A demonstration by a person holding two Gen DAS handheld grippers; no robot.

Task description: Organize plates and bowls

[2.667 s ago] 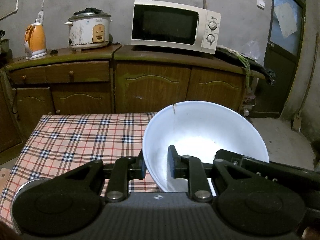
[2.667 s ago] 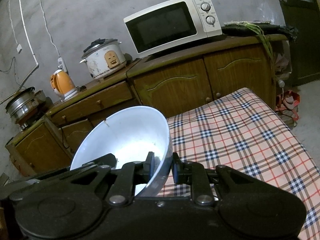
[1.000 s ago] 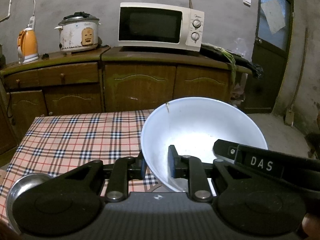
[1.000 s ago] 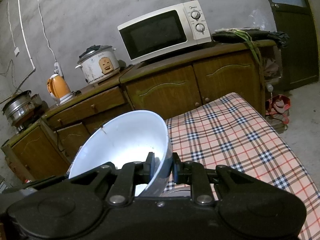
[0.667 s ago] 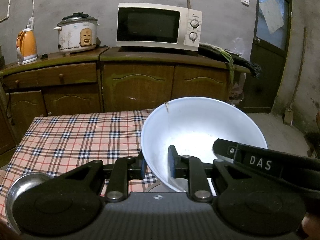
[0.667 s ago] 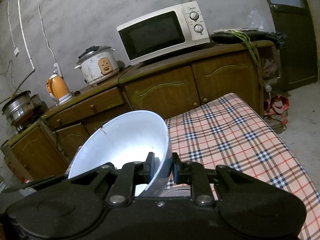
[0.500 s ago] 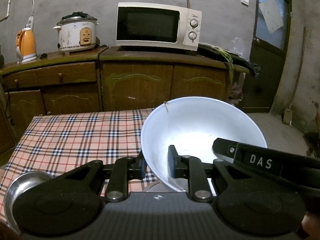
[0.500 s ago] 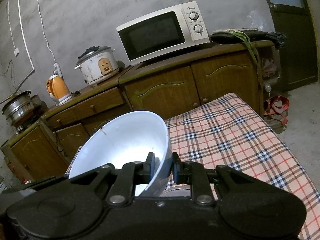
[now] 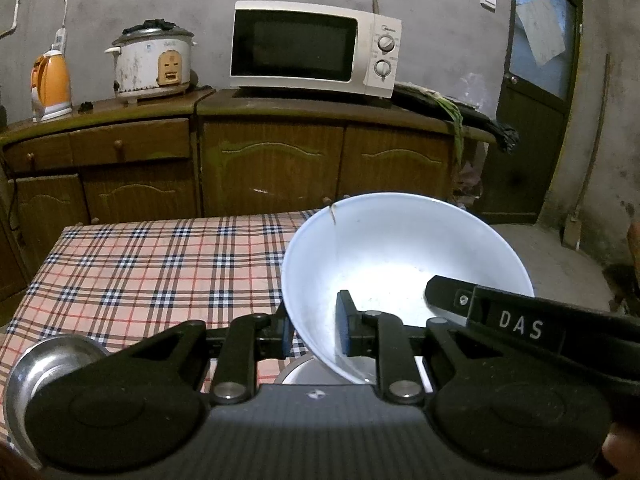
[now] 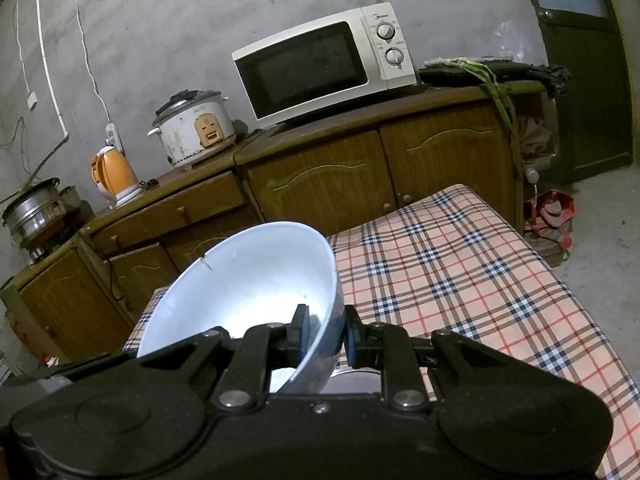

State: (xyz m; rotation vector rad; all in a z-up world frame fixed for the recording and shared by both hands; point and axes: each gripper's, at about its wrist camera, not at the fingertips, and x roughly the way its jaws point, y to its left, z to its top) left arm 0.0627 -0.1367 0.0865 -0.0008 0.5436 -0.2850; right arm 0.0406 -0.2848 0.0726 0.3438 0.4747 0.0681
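Two grippers pinch one white bowl (image 9: 404,256) by opposite sides of its rim, each with one finger inside and one outside the wall. Nearest in the left wrist view, the left gripper (image 9: 314,330) is clamped narrow on the bowl's left wall; the right gripper (image 10: 325,334) grips the other side the same way. The bowl is held tilted above the checked surface (image 9: 160,264), with a crack running down from its far rim. Under it, just past the grippers, part of a metal dish (image 9: 304,372) shows. At the left gripper's near left, a steel bowl (image 9: 36,368) sits on the surface. Farther back stands a wooden cabinet (image 9: 272,160), carrying a white microwave (image 9: 312,48), a rice cooker (image 9: 152,62) and an orange kettle (image 9: 50,84) against the grey wall.
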